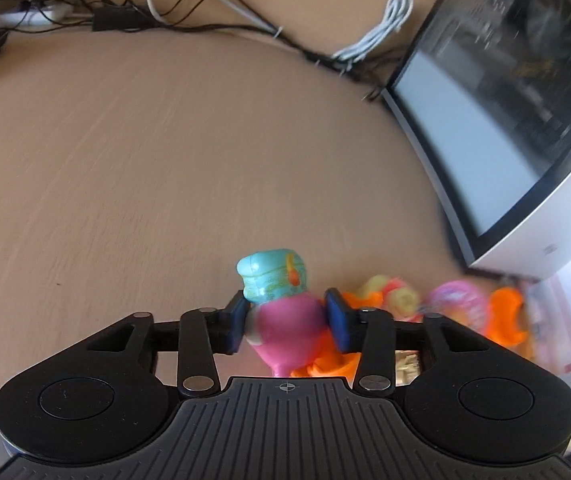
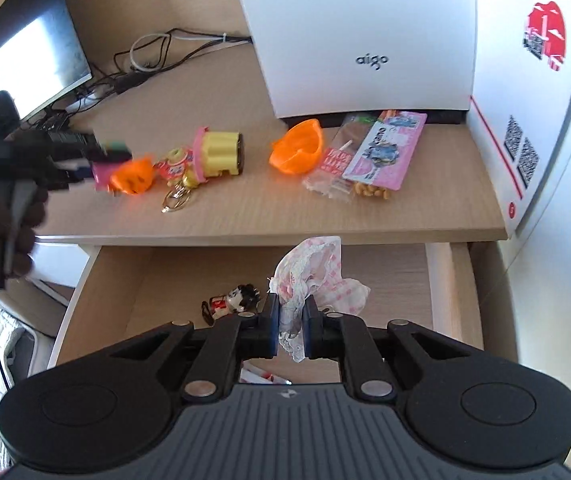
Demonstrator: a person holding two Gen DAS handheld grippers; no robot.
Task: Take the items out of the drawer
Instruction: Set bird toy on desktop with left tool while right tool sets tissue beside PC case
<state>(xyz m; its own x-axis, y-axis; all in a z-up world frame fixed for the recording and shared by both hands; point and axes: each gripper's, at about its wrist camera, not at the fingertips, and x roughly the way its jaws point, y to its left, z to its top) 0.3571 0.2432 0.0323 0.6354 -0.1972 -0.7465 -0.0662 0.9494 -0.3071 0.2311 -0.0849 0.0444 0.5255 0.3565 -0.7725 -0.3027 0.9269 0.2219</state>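
My left gripper (image 1: 285,322) is shut on a pink and teal toy figure (image 1: 281,308), held above the desk top (image 1: 145,160). In the right wrist view that same left gripper (image 2: 97,166) shows blurred at the left, over the desk by an orange toy (image 2: 133,178). My right gripper (image 2: 290,326) is shut on a crinkled pink-and-white wrapper (image 2: 313,276), lifted over the open drawer (image 2: 157,276). A small black, white and red figurine (image 2: 231,300) lies on the drawer floor. A red-and-white item (image 2: 261,376) shows under the gripper.
On the desk lie a yellow and pink toy (image 2: 217,154), a keyring (image 2: 175,200), an orange half shell (image 2: 297,148) and snack packets (image 2: 369,156). A white box marked aigo (image 2: 365,36) stands behind. A monitor (image 1: 505,100) and tangled cables (image 1: 205,4) sit at the back.
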